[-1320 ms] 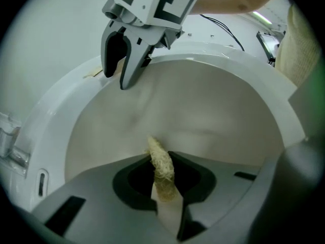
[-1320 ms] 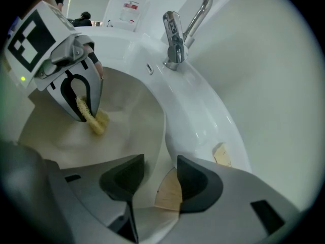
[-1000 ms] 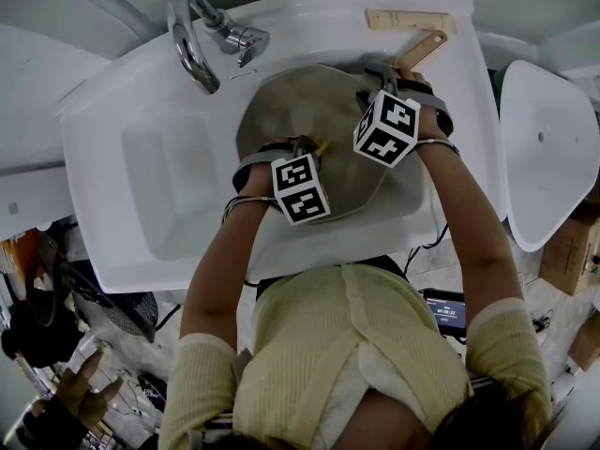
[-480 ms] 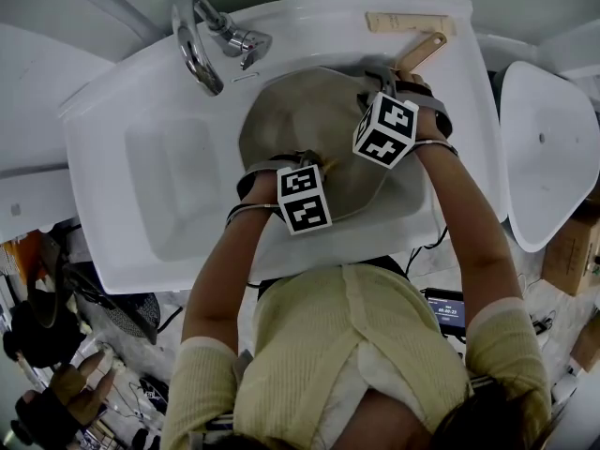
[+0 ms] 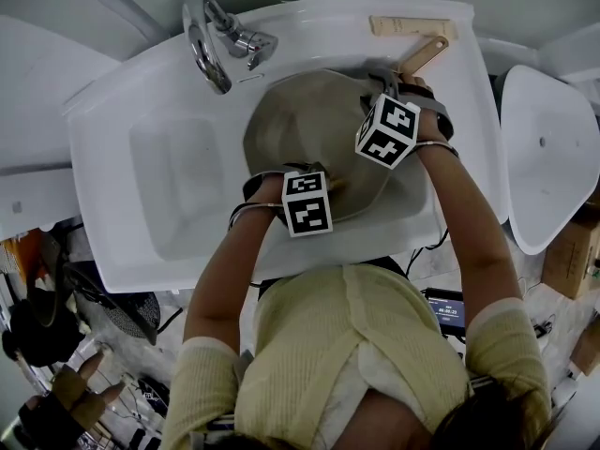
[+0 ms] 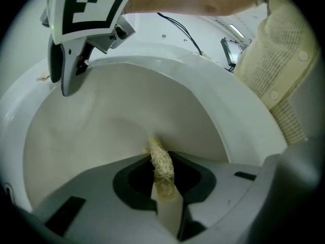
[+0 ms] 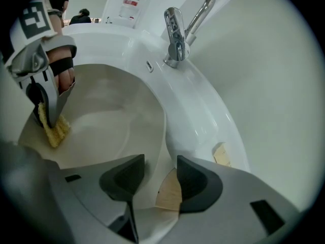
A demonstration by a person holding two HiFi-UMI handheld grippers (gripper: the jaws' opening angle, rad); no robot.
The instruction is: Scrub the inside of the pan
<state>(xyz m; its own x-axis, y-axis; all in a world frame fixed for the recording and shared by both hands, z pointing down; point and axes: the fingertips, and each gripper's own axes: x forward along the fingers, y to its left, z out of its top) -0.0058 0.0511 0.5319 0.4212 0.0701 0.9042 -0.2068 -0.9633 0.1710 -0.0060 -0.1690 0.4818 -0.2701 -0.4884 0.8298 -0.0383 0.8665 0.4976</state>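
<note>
The pan (image 5: 300, 120) lies in the right part of the white sink (image 5: 112, 157). Its pale inside faces up, and its wooden handle (image 5: 422, 52) points to the far right, toward the sink's back ledge. The faucet (image 5: 211, 40) stands at the far left of the pan, and a thin wooden strip (image 5: 408, 24) lies on the ledge just beyond the handle.

The left gripper (image 6: 162, 168) reaches into the pan from its near rim. Its jaws are pressed together on a yellow fibrous scrubber (image 6: 156, 149), which sticks out past the jaw tips. The scrubber's free end touches the pan's inner wall low on the near side. In the right gripper view the same scrubber shows as a yellow tuft against the pan's inside, at the left of the bowl.

The right gripper (image 7: 160, 179) sits at the far right edge of the pan. Its jaws stand narrowly apart and clamp the handle where it meets the rim, with the pale wood filling the gap between them. The two grippers are near each other across the bowl, the right one farther away than the left.

A person in a pale yellow top (image 5: 347, 345) leans over the sink's near edge.
</note>
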